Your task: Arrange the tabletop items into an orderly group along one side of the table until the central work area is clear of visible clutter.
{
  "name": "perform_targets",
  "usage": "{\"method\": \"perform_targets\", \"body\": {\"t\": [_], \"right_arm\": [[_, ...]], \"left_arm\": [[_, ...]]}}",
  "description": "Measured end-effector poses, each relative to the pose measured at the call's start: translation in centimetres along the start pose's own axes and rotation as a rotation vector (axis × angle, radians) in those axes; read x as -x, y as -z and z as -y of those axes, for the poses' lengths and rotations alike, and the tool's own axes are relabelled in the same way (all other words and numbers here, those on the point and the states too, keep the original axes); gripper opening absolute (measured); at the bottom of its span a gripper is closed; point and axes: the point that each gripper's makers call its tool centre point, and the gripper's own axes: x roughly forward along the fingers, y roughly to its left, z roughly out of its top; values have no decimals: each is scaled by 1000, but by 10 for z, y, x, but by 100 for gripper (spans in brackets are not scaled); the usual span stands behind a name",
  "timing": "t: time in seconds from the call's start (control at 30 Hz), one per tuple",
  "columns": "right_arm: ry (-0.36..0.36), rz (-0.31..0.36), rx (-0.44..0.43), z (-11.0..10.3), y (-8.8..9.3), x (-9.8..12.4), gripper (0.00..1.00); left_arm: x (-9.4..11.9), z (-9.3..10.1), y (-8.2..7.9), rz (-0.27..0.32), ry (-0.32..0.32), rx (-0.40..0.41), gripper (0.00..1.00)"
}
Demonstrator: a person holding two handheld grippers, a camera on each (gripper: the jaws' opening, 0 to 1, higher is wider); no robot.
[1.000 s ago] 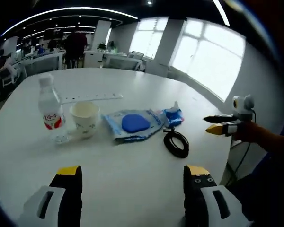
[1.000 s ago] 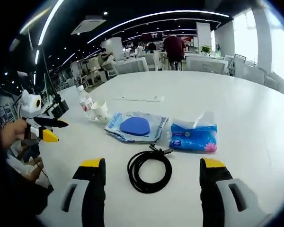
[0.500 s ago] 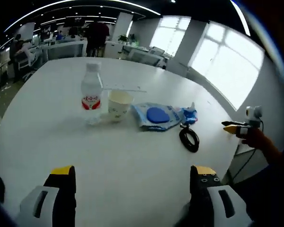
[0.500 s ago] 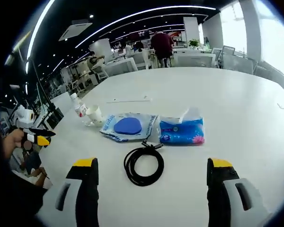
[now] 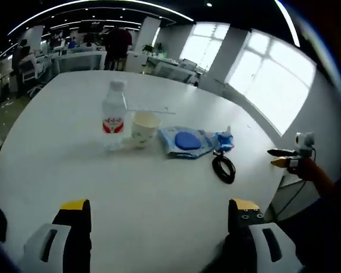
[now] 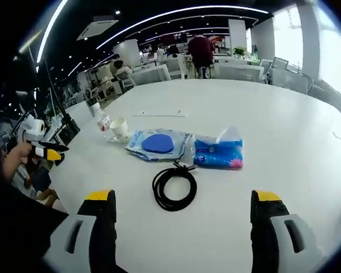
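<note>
Office desks and ceiling lights fill the background behind a broad white table (image 5: 74, 170) that carries one row of items near its middle. From the left in the left gripper view stand one clear water bottle (image 5: 113, 115) with a red label and white cap, its contents not discernible, and just beside it one paper cup (image 5: 144, 128), upright, its inside not visible. Next lies one flat clear bag (image 5: 184, 142) holding a blue oval object, then one blue tissue pack (image 5: 225, 141) with a white tissue poking out, and in front of these one coiled black cable (image 5: 223, 169). The left gripper (image 5: 159, 211) hangs over the near table edge, jaws spread wide and empty. The right gripper (image 6: 182, 200) likewise stands spread and empty, with the cable just beyond its jaws.
</note>
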Motion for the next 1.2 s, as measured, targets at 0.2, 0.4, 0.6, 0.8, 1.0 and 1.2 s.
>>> {"method": "perform_targets", "body": {"t": [0.2, 0.4, 0.6, 0.8, 1.0, 1.2], "right_arm": [[13, -6, 14, 2, -1, 2, 95], [20, 4, 3, 3, -5, 3, 94], [25, 0, -1, 4, -4, 2, 93], [32, -9, -5, 5, -2, 3, 92], [37, 1, -13, 8, -4, 5, 92], [46, -6, -13, 8, -3, 7, 91]], "left_arm": [[4, 2, 1, 0, 6, -9, 99], [8, 2, 4, 7, 3, -3, 99], [8, 3, 9, -12, 6, -6, 98], [7, 6, 9, -12, 13, -10, 97], [9, 7, 8, -4, 15, -3, 96], [8, 7, 12, -18, 16, -15, 95]]}}
